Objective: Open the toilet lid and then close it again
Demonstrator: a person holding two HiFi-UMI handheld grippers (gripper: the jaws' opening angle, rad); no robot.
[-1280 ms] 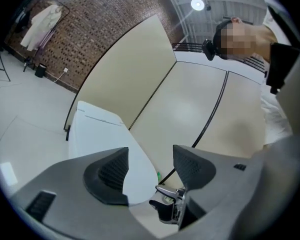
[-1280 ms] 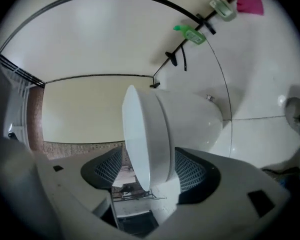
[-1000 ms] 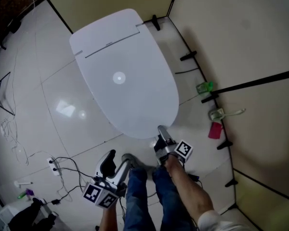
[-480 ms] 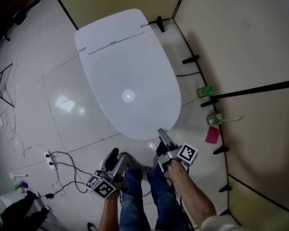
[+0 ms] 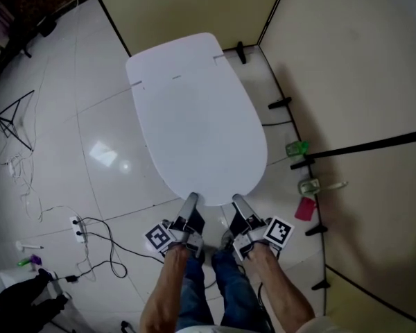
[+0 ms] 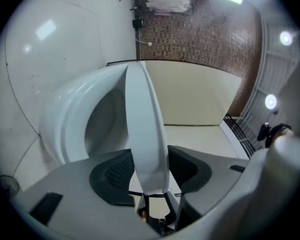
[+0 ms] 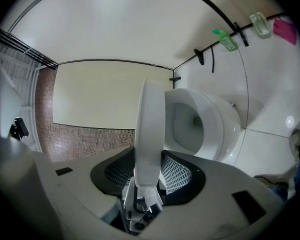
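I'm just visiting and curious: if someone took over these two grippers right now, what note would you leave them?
Left gripper: jaws have just been closing and are clamped on the front edge of the toilet lid.
Right gripper: the same, beside it on that edge.
Done: lid lifted partway off the bowl.
To do: raise it fully, then close it again.

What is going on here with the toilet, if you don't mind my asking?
A person stands at the front of the toilet with a gripper in each hand. The left gripper and the right gripper have both just been closing on the front edge of the lid, which sits between each pair of jaws. The lid is lifted partway, and both gripper views show the open bowl under it.
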